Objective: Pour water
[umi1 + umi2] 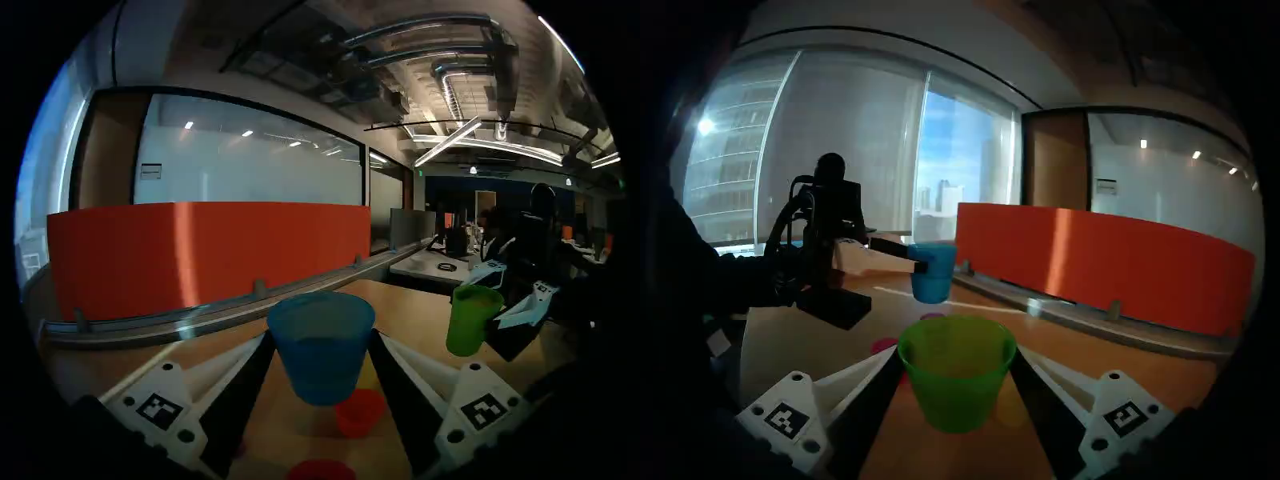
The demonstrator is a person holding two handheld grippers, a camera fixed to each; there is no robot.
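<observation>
surface: light wooden table (416,308) | left gripper view: small red round item (360,412) on the top, second red one (320,470) nearer the camera | right gripper view: pink round disc (884,346) flat on the wood | far edge: metal rail (240,308), orange partition (208,248)

gap: blue cup (322,356) and green cup (474,318) apart | block: orange partition (200,256) along table (408,308) edge

Cup (321,356) between fingers (244,384), above table (416,308)

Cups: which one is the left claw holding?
The blue cup, pinched in the left claw. The green cup is different: the right claw has it.
</observation>
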